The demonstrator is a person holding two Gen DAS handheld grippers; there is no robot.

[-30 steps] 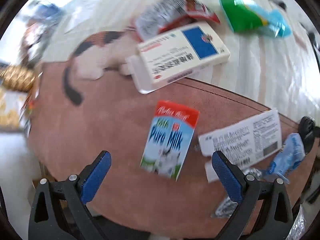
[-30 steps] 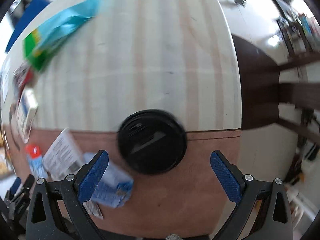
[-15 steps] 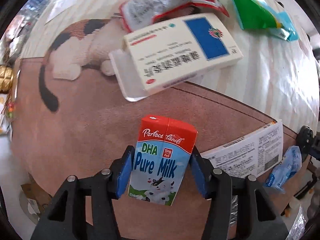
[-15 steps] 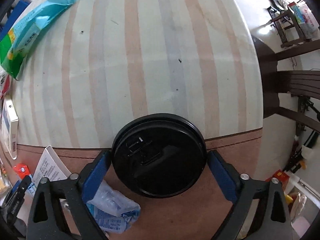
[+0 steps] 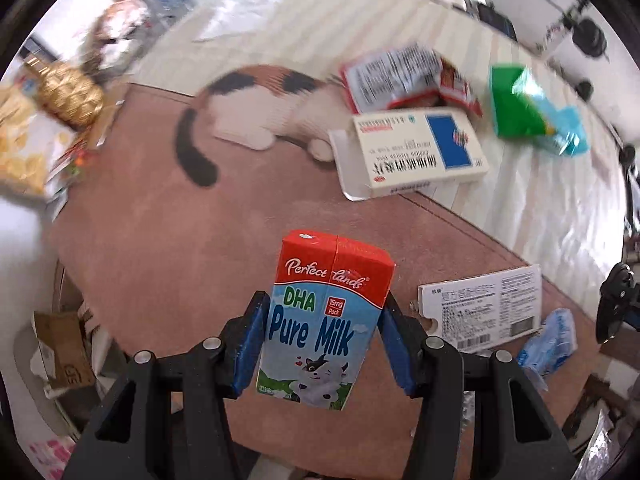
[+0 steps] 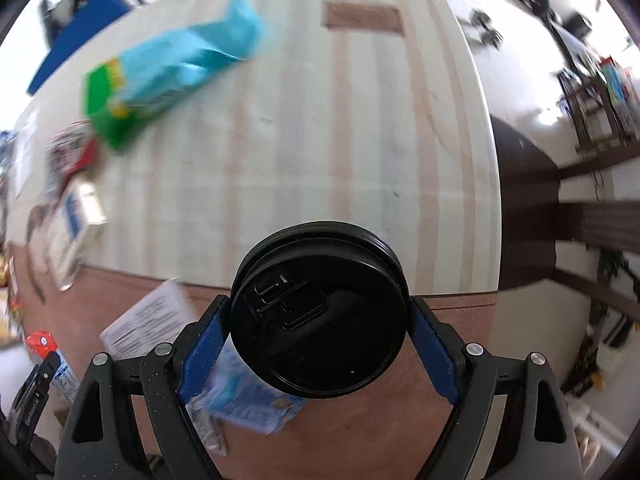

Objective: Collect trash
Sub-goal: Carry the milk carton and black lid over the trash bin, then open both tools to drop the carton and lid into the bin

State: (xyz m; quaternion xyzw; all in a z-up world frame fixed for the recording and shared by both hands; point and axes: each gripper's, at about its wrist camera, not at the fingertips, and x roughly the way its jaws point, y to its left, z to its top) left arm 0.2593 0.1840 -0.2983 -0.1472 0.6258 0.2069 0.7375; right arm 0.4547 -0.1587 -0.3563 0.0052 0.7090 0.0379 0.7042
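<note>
Here both grippers are gripping trash: the left gripper (image 5: 320, 344) is clamping its jaws on the flanks of the one milk carton (image 5: 326, 320), held upright above the brown border of the worktop (image 5: 160, 220) near its near edge, while the right gripper (image 6: 316, 344) is clenching its jaws on the one black lid (image 6: 320, 308) over the near right corner. The collection is judged to be at an early stage, since two pieces are being held but none is shown deposited, and no bin is identifiable. Five pieces are lying uncollected: two printed boxes, one white-and-blue (image 5: 416, 152) and one flattened (image 5: 484, 308), plus three wrappers, one red-and-white (image 5: 400, 76), one green-and-blue (image 5: 528, 116), one pale blue (image 5: 548, 340).
</note>
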